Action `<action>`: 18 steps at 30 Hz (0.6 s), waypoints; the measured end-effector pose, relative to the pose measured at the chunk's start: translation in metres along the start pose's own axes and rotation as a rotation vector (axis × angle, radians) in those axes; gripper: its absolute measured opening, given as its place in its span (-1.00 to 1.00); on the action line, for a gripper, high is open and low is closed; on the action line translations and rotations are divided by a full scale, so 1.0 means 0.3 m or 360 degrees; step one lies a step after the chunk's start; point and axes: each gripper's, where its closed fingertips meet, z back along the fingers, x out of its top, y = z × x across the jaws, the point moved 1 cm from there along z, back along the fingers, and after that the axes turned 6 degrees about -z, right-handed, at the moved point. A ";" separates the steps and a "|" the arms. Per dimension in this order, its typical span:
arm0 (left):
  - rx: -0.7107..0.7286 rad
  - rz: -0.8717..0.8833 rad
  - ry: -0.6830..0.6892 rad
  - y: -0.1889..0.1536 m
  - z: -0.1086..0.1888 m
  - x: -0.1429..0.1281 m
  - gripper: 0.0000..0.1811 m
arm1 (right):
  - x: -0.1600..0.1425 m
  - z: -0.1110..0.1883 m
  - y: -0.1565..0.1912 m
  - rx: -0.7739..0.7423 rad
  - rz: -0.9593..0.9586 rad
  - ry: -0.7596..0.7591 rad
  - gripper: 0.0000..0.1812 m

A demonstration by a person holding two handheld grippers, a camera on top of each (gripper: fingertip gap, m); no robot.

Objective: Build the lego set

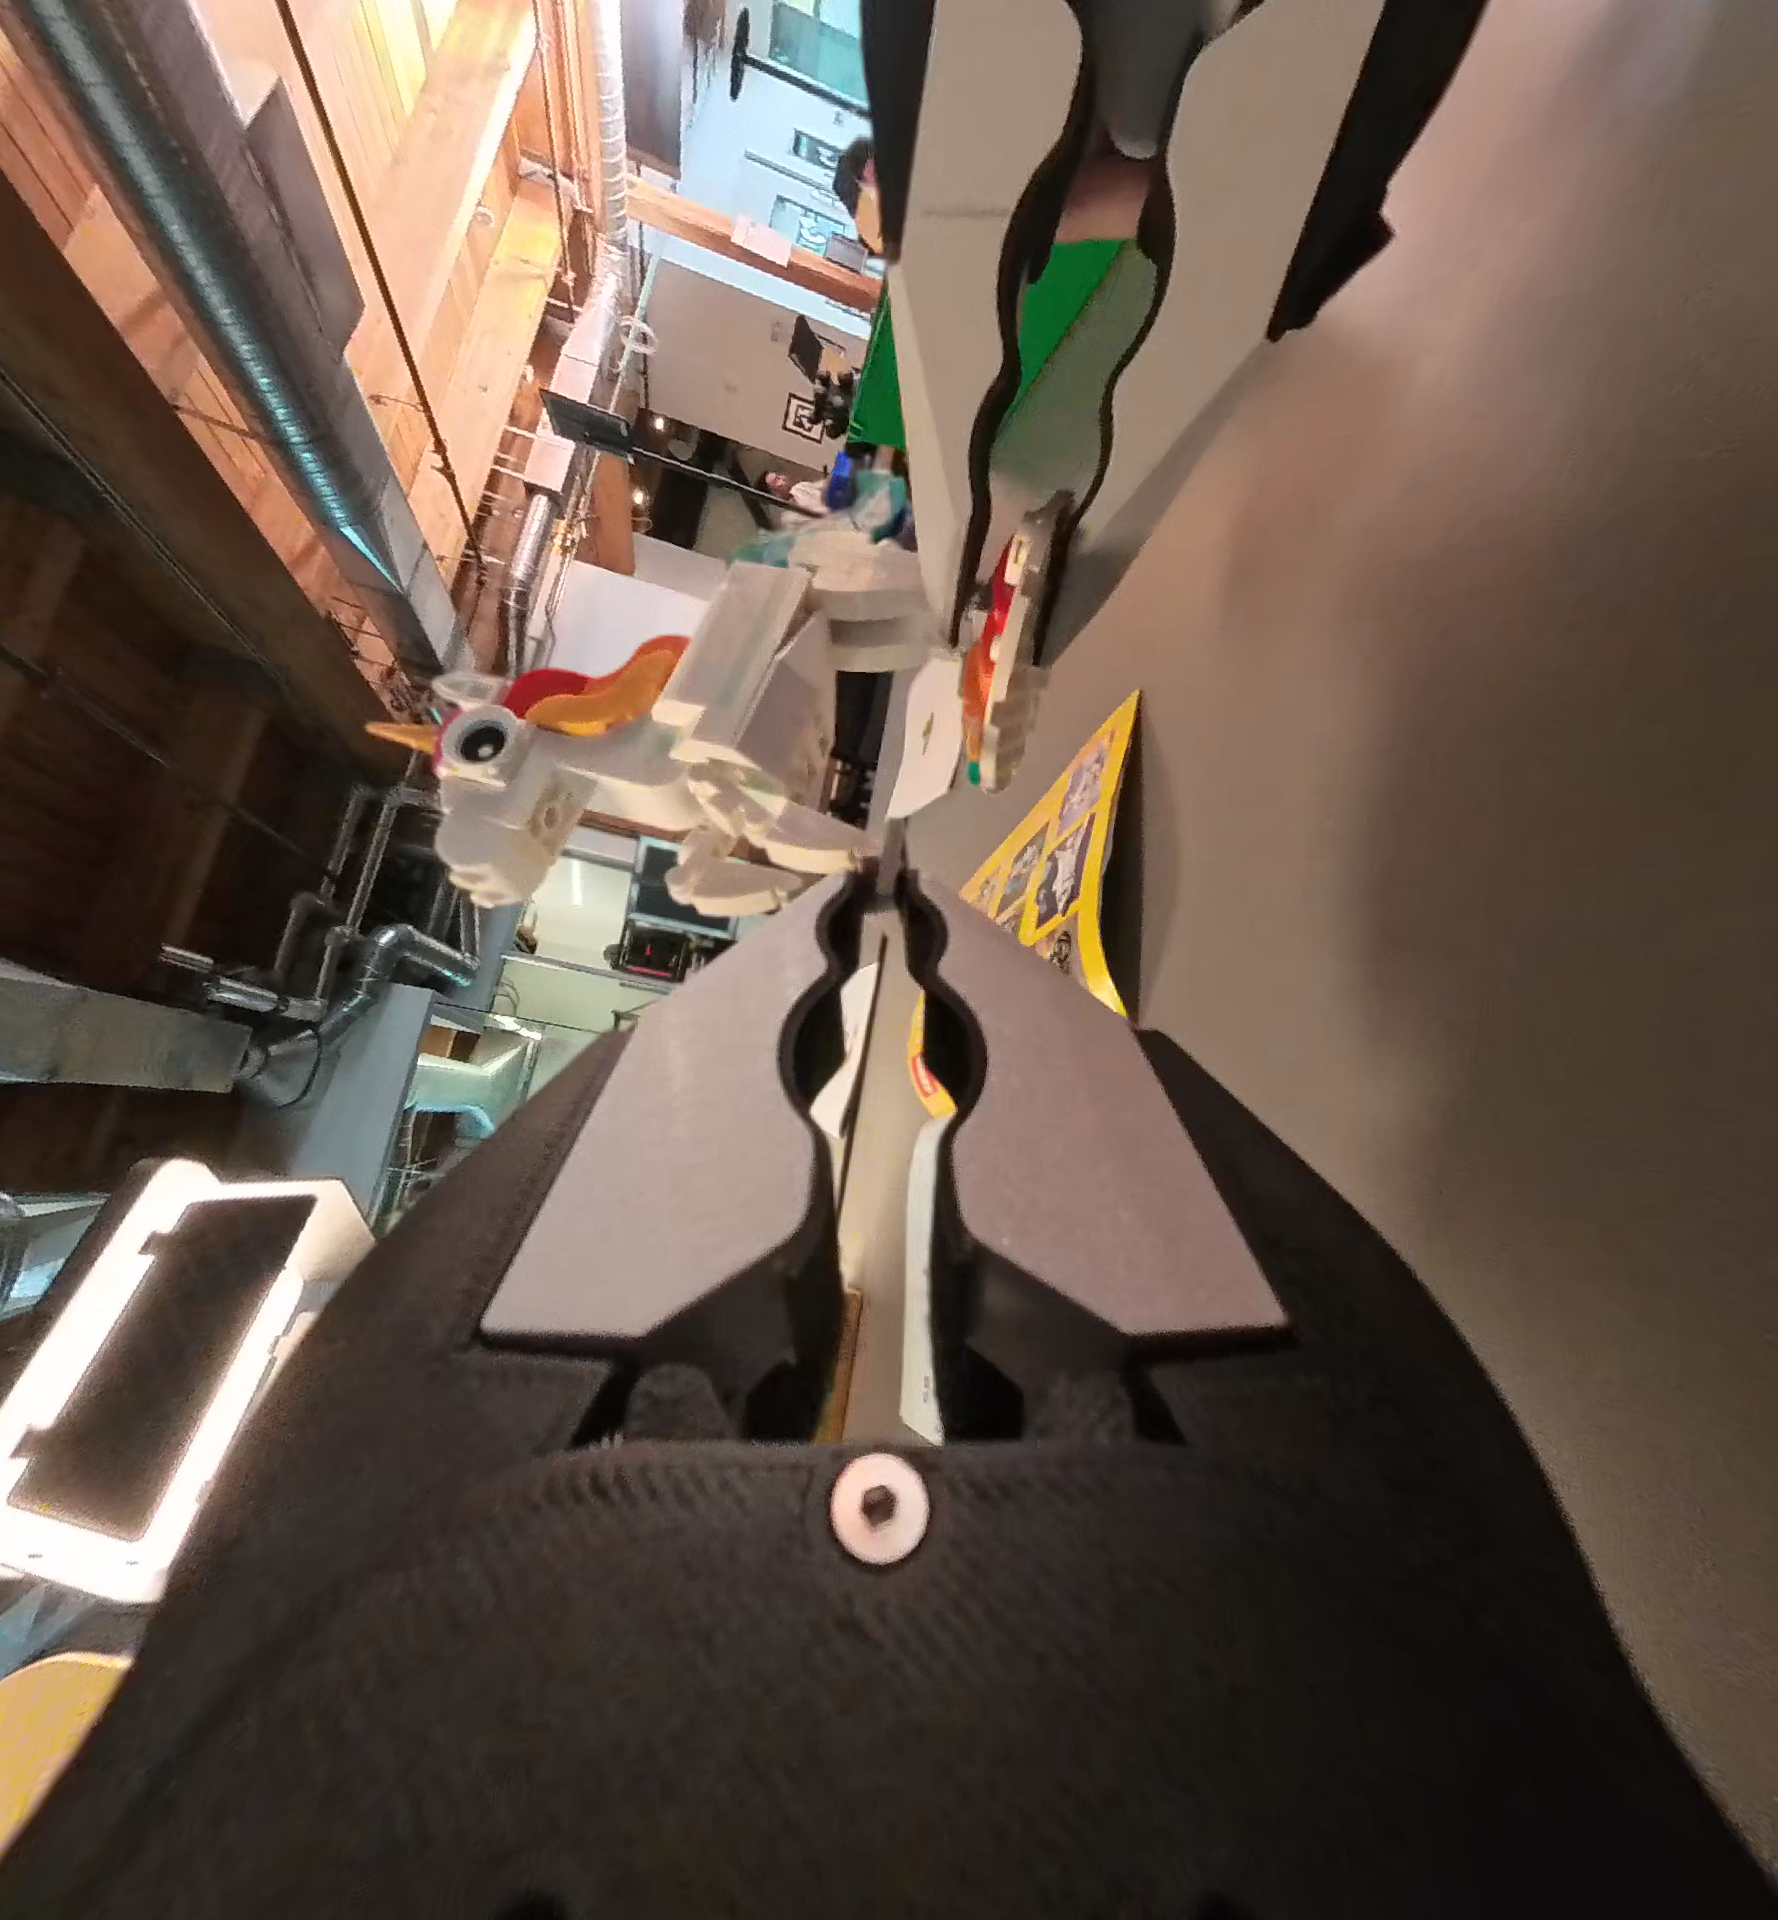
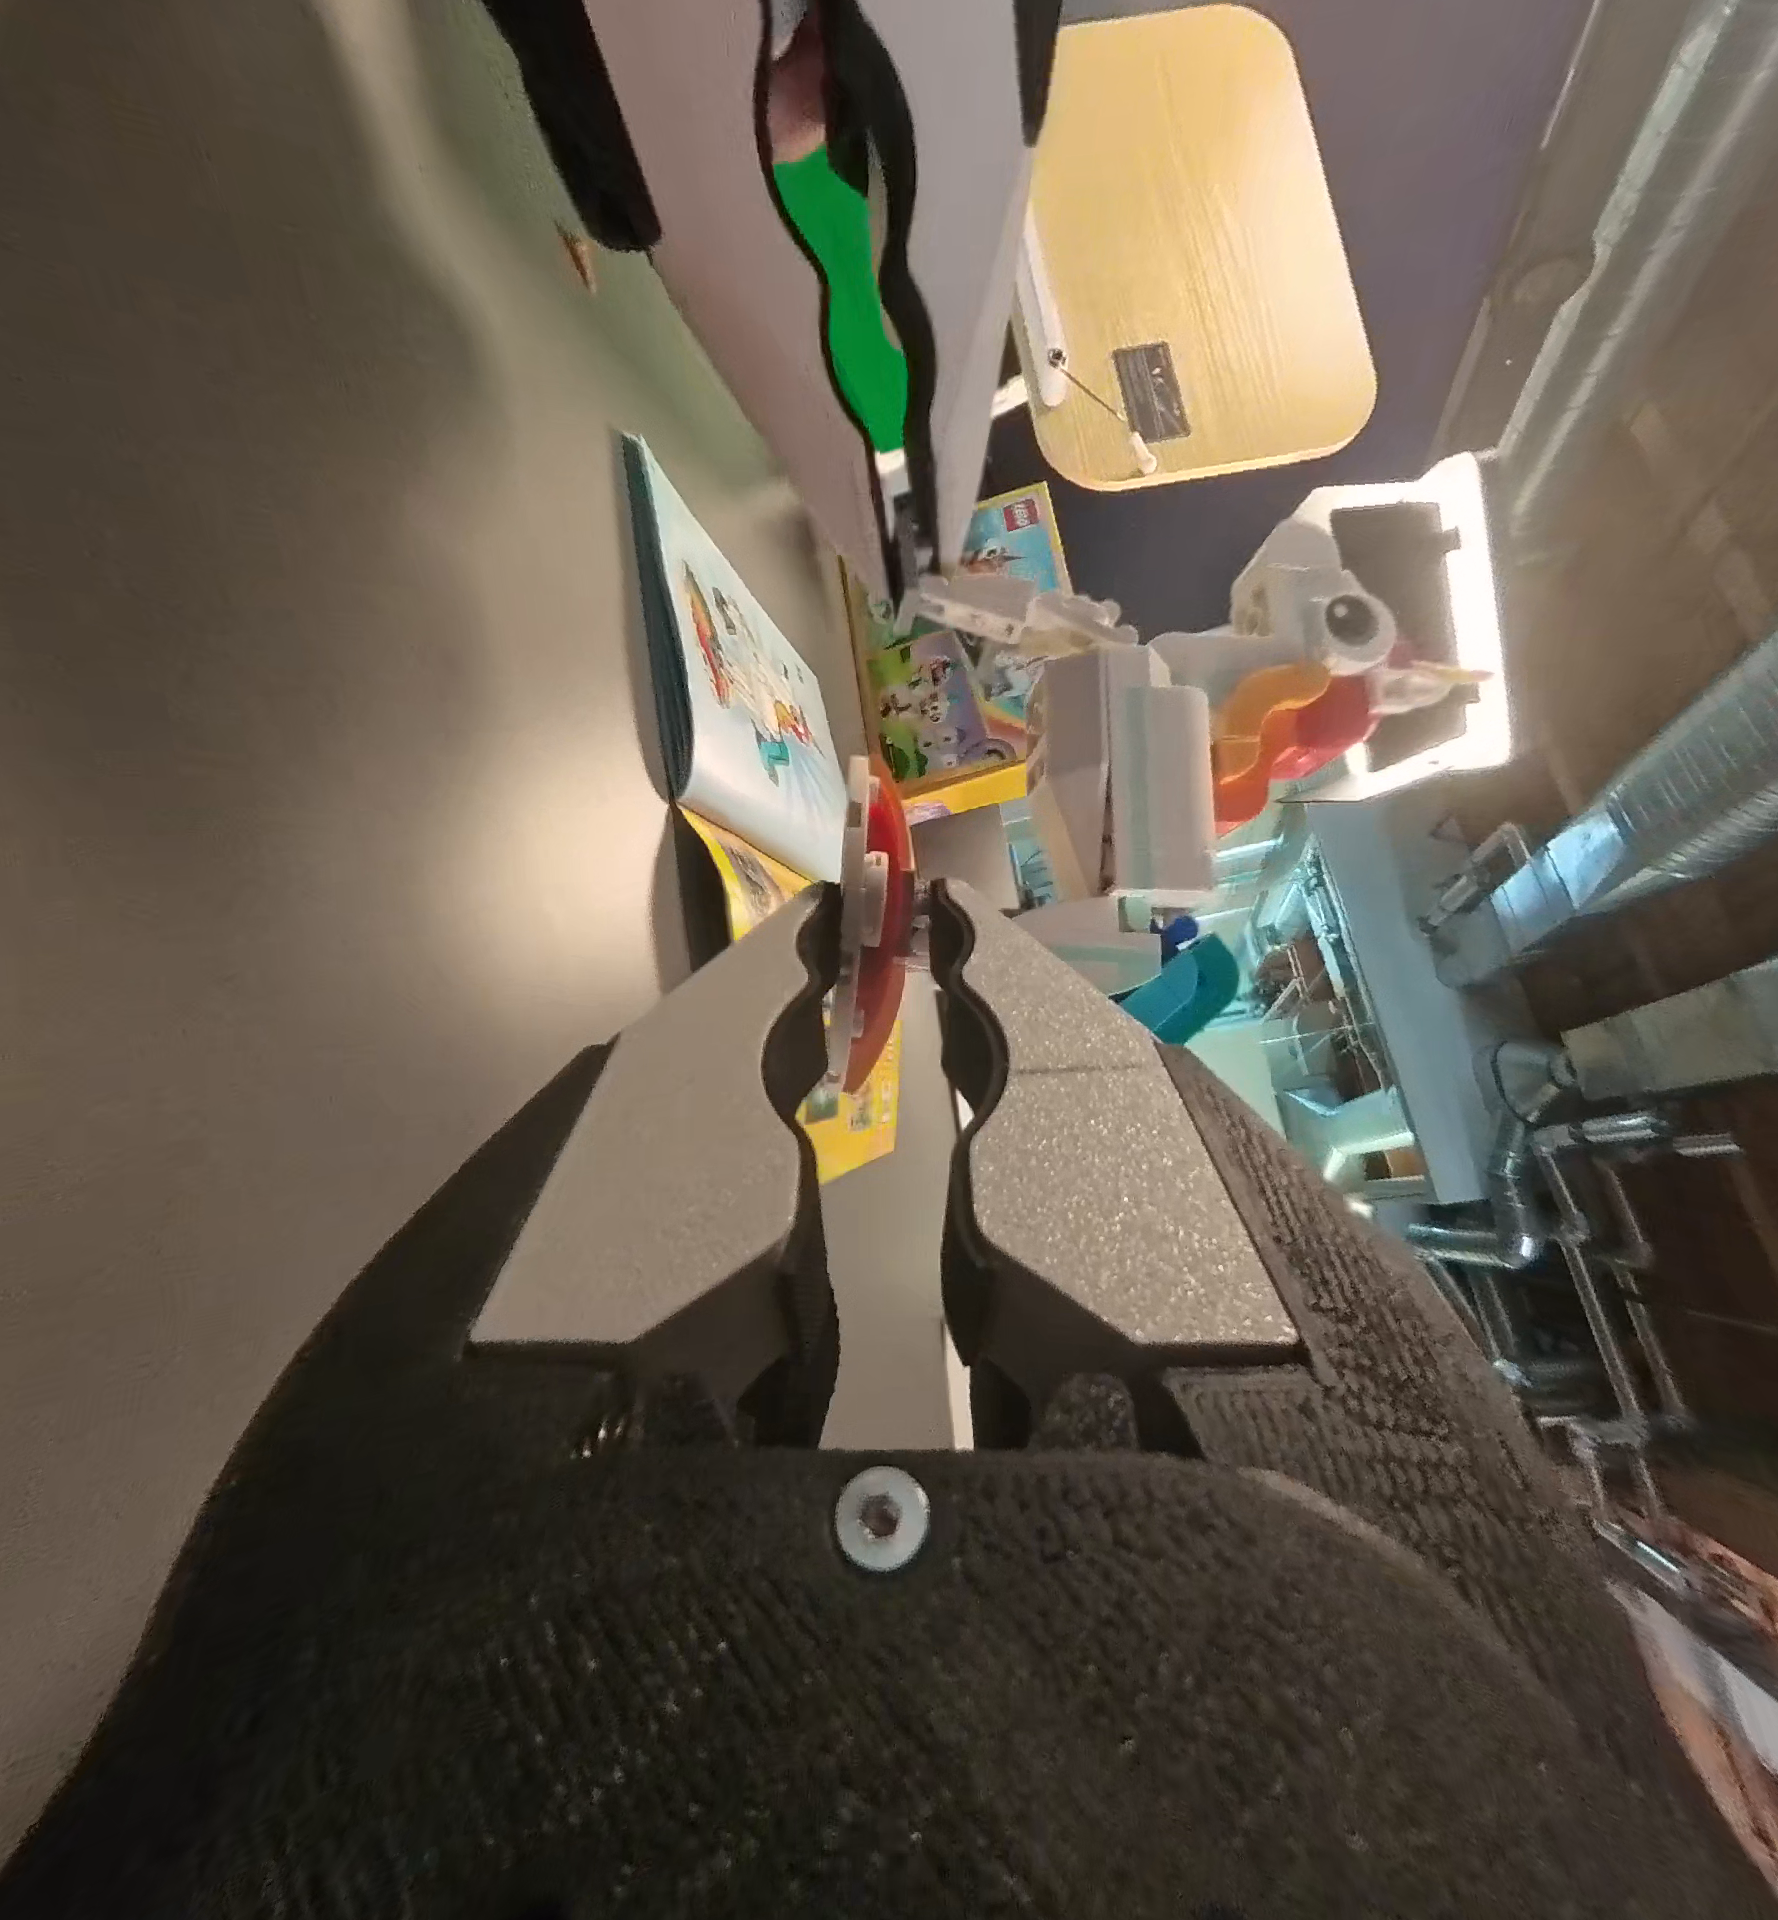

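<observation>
Left tongs (image 1: 880,883) pinching shut on the white unicorn model's (image 1: 594,769) leg, right tongs (image 2: 880,904) clamping a red-and-white wing piece (image 2: 869,914), both lifting above the grey bench (image 2: 241,623), instruction booklet (image 2: 739,707) lying beneath

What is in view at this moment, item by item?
Lego unicorn: one, white with red and orange mane, held up off the table by a leg in the left tongs.
Flat lego piece: one, white and red-orange, between the right tongs' tips.
Instruction booklet: one, pale blue, open on the table.
Lego box: one, yellow-edged, beyond the booklet.
Table: one, grey.
Left tongs: shut on the unicorn.
Right tongs: shut on the flat piece.
</observation>
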 end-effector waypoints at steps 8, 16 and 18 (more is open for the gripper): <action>0.0123 0.0162 0.0023 0.044 -0.005 0.010 -0.93 | 0.018 0.000 -0.018 -0.0054 -0.0051 -0.0028 -0.84; 0.0179 0.0358 -0.0015 0.073 -0.004 0.011 -0.93 | 0.016 0.001 -0.031 -0.0092 -0.0045 -0.0018 -0.84; 0.0167 0.0422 -0.0095 0.067 -0.004 0.026 -0.86 | 0.011 0.004 -0.037 -0.0106 -0.0040 -0.0012 -0.84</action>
